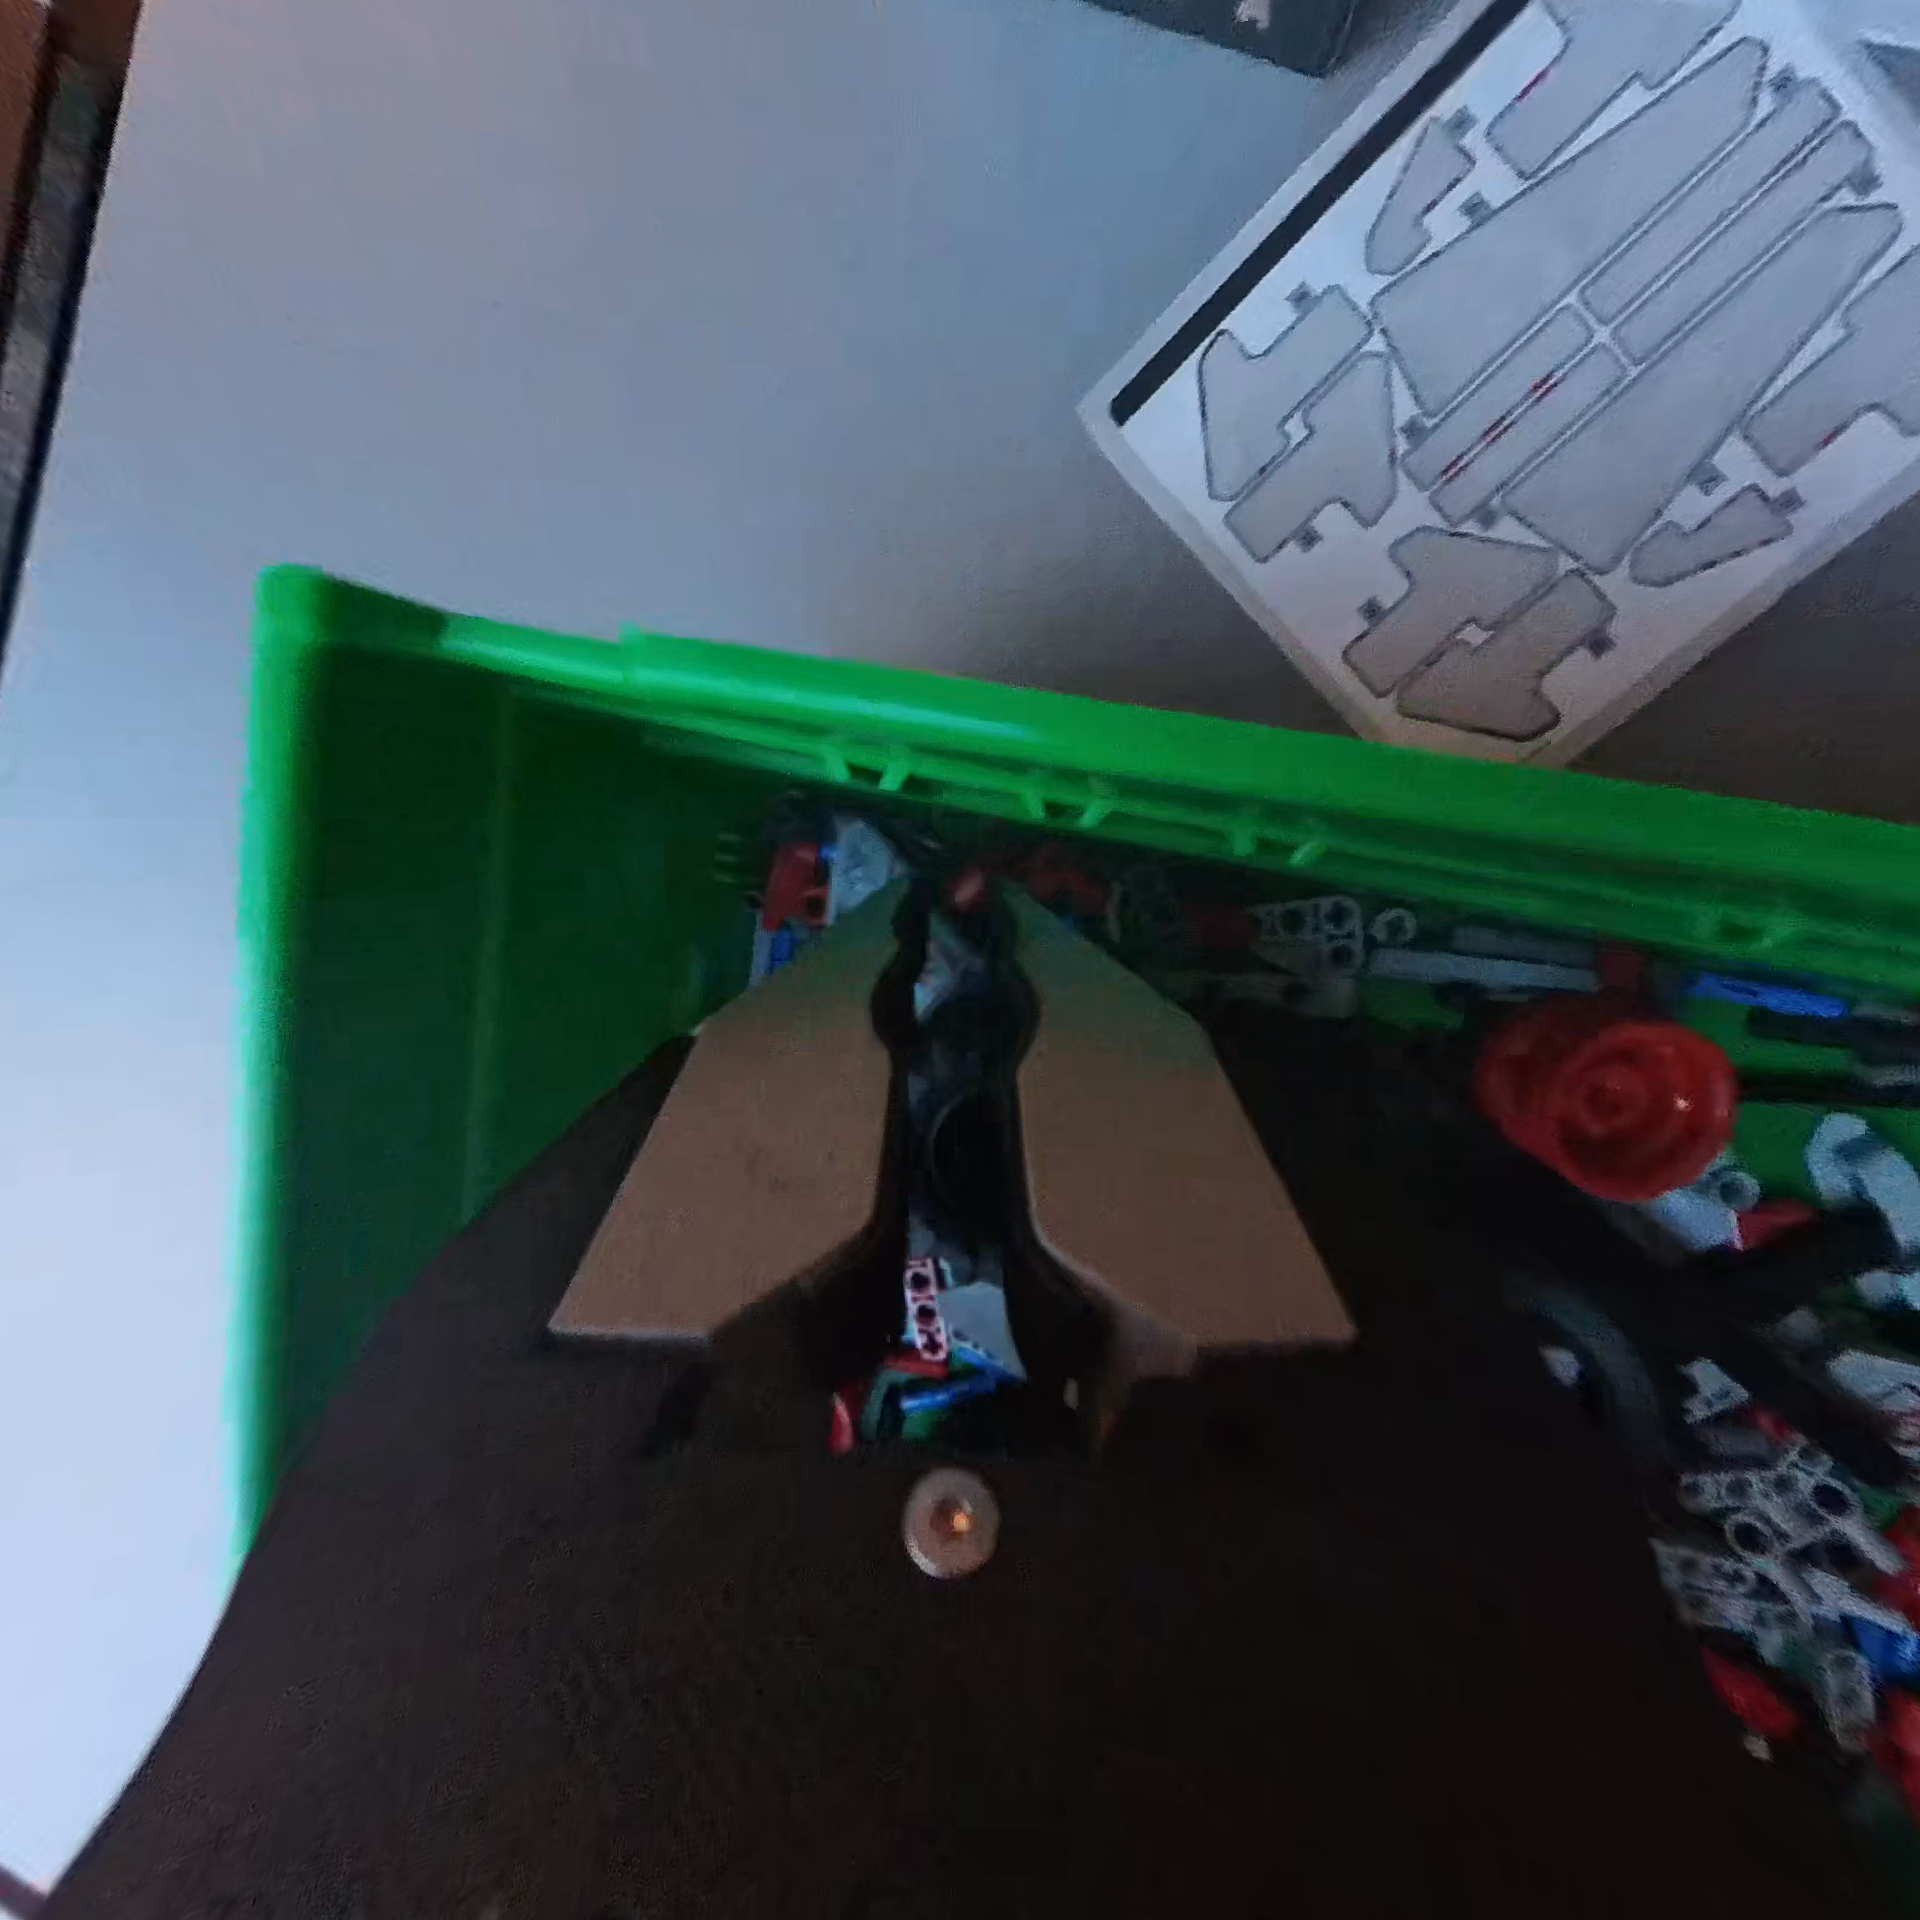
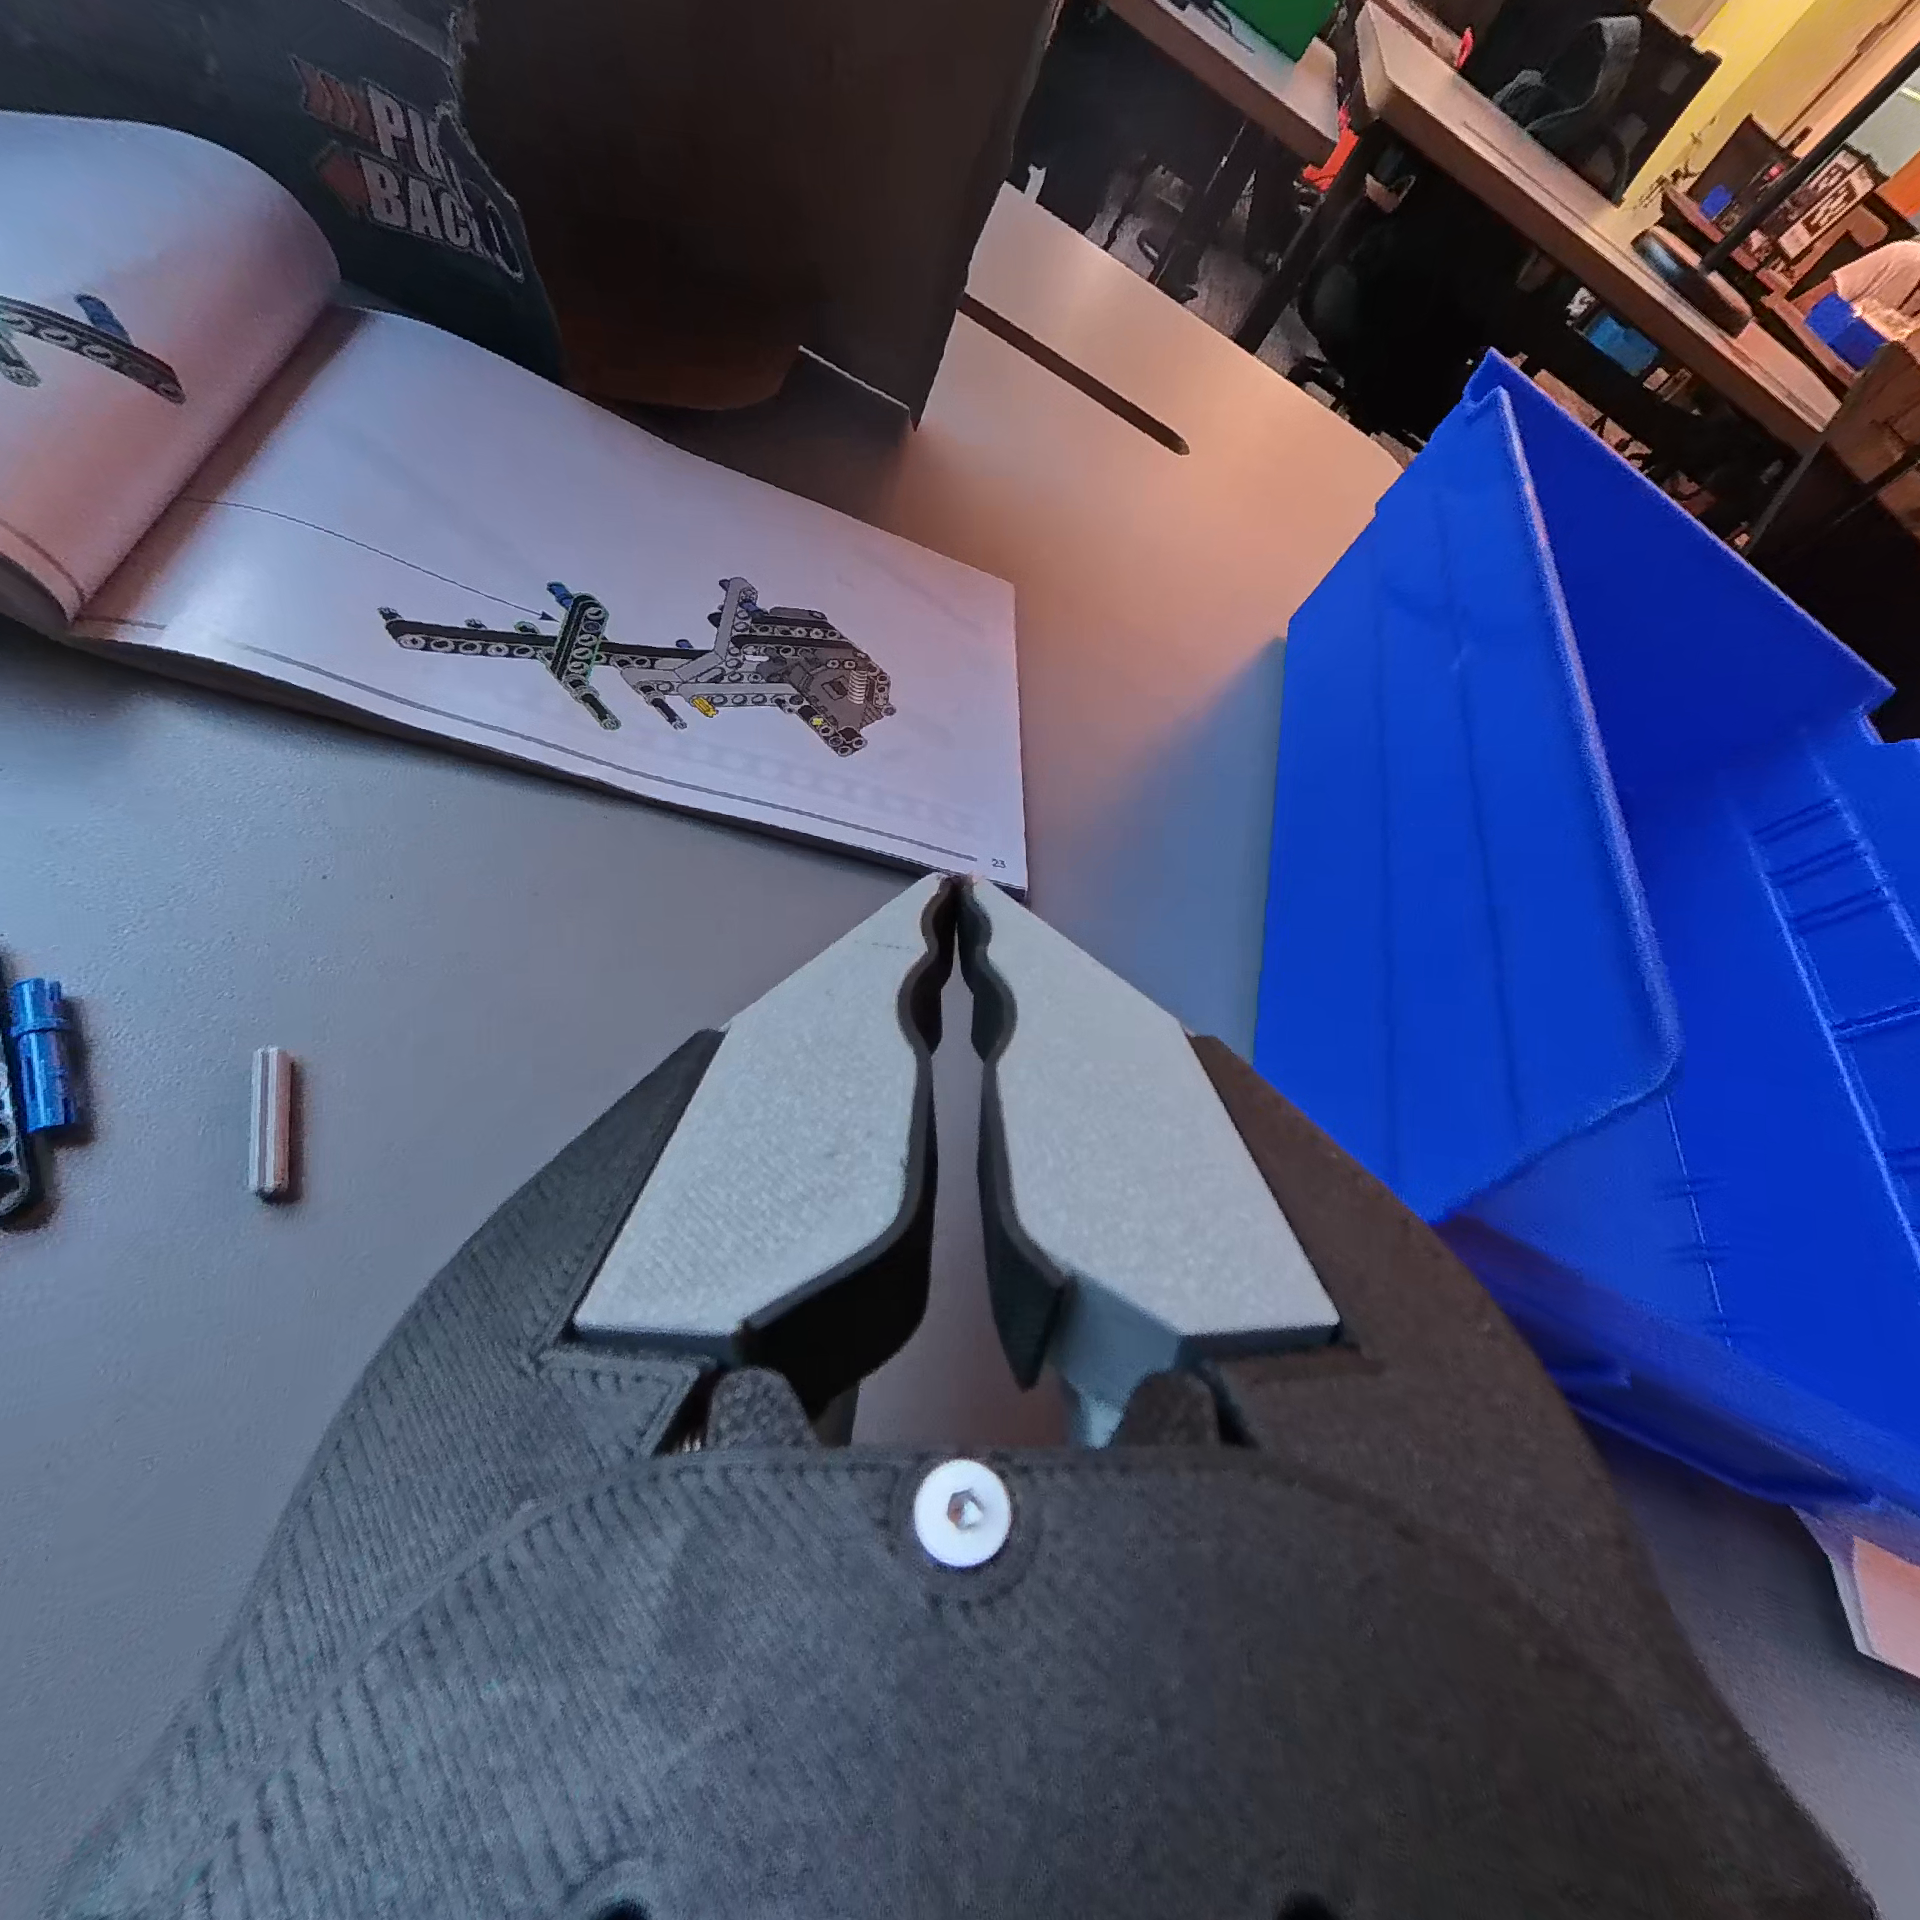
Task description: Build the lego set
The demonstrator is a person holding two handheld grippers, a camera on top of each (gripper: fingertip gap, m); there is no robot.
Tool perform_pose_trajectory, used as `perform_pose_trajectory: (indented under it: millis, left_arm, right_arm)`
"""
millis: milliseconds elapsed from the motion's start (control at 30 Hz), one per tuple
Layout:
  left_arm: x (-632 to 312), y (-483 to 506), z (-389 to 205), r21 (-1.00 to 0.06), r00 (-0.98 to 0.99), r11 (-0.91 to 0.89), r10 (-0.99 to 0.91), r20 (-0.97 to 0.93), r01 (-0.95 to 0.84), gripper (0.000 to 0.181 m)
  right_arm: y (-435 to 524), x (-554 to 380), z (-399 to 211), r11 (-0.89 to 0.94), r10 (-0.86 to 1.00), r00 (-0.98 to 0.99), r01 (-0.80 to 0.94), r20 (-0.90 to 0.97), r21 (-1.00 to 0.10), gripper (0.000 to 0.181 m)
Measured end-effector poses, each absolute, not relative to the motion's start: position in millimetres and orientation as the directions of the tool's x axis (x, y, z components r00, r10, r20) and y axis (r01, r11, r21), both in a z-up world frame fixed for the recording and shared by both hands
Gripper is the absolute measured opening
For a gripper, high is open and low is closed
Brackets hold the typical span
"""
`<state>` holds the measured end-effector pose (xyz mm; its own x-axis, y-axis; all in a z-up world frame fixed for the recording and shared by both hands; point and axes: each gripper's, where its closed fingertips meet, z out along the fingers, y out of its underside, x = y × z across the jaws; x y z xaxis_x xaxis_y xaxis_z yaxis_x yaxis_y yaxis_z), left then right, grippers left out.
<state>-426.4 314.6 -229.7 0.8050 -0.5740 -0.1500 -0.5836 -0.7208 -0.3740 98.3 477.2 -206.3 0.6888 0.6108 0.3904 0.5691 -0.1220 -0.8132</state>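
My left gripper [image 1: 958, 902] reaches down into a green bin [image 1: 935, 727] full of loose lego pieces [image 1: 1766, 1538]. Its jaws stand a little apart over the pile near the bin's far wall, and pieces show through the gap. A red wheel hub [image 1: 1605, 1112] lies in the bin to the right of the fingers. My right gripper [image 2: 956, 883] is shut and empty, with its tips just above the grey table at the near corner of the open instruction booklet [image 2: 520, 540]. A short grey axle [image 2: 272, 1122] and a blue pin [image 2: 42, 1049] lie on the table to its left.
A sticker sheet [image 1: 1558, 395] lies on the table beyond the green bin. A blue bin [image 2: 1558, 935] stands close on the right of my right gripper. The dark lego box [image 2: 416, 156] stands behind the booklet. Other desks and chairs fill the background. The tips of one gripper are about 55 cm away from the tips of the other. To the short grey axle [image 2: 272, 1122]: right tips about 11 cm, left tips about 50 cm. My right gripper is the nearer one to the blue pin [image 2: 42, 1049]: about 15 cm, against 45 cm.
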Motion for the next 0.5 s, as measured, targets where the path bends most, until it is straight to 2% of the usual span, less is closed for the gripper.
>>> perform_pose_trajectory:
  millis: [100, 167, 300, 500]
  left_arm:
    - [-424, 314, -237, -0.370, 0.784, -0.697, -0.590, -0.193, -0.615, 0.002]
    - [-426, 311, -238, -0.365, 0.783, -0.699, -0.596, -0.177, -0.615, 0.004]
    - [-447, 298, -240, -0.268, 0.810, -0.766, -0.567, -0.149, -0.585, 0.005]
    - [-447, 299, -243, -0.295, 0.829, -0.782, -0.554, -0.072, -0.548, 0.007]
  right_arm:
    - [477, 98, -207, -0.122, 0.612, 0.686, 0.574, 0.394, -0.810, 0.000]
    - [477, 98, -207, -0.121, 0.611, 0.685, 0.576, 0.397, -0.809, 0.000]
    - [477, 98, -207, -0.121, 0.611, 0.685, 0.575, 0.396, -0.809, 0.000]
    - [477, 99, -206, -0.119, 0.610, 0.689, 0.568, 0.391, -0.815, 0.000]
